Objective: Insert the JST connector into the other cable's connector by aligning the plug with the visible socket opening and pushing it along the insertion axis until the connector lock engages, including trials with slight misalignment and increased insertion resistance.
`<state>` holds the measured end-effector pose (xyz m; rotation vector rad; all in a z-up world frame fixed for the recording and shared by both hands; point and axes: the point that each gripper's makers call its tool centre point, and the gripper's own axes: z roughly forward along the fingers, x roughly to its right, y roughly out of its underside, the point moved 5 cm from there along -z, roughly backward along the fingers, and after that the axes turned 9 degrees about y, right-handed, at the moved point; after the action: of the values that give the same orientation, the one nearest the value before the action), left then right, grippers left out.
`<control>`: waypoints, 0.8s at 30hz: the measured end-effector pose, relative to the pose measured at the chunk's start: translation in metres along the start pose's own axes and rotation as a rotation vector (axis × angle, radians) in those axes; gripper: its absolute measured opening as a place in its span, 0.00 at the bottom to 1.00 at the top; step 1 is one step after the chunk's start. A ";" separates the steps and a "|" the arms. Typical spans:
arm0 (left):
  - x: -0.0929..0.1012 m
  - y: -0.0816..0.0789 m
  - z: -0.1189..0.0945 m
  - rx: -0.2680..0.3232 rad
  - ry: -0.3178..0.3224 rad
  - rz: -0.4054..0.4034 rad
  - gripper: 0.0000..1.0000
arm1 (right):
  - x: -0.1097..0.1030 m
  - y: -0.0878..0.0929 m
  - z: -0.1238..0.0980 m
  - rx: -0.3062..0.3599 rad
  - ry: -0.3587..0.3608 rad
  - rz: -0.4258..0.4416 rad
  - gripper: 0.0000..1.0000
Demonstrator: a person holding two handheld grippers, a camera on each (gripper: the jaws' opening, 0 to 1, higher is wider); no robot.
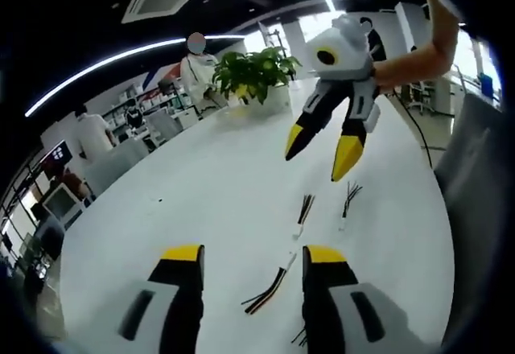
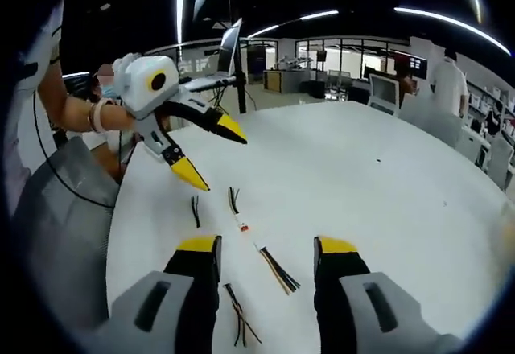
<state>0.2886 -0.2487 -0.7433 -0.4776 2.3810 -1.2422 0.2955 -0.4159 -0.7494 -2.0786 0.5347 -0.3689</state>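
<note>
Several short JST cables with dark wire bundles lie apart on the white table (image 1: 201, 177). In the left gripper view, one cable (image 1: 304, 211) with a white connector and a second cable (image 1: 348, 201) rest just beyond my jaws, and a third cable (image 1: 272, 287) lies between them. My left gripper (image 1: 251, 253) is open and holds nothing. My right gripper (image 1: 320, 151) hovers open above the far cables. In the right gripper view, my right gripper (image 2: 267, 245) stands open over a multicoloured cable (image 2: 278, 271); a cable with a small connector (image 2: 236, 209) lies further off, below the open left gripper (image 2: 213, 157).
A potted plant (image 1: 253, 72) stands at the table's far side. A laptop on a stand (image 2: 227, 48) rises behind the left gripper. People and chairs (image 1: 121, 157) ring the table. Another cable (image 2: 240, 323) lies near my right gripper's left jaw. A person's grey-clad lap (image 2: 64, 225) borders the table edge.
</note>
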 end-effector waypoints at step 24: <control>0.003 0.030 0.031 0.056 0.181 -0.047 0.25 | 0.006 0.018 0.032 0.117 -0.138 -0.172 0.30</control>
<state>0.2979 -0.2550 -0.7848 -0.4216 2.4879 -1.4235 0.3113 -0.4046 -0.7807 -2.0238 0.2475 -0.3449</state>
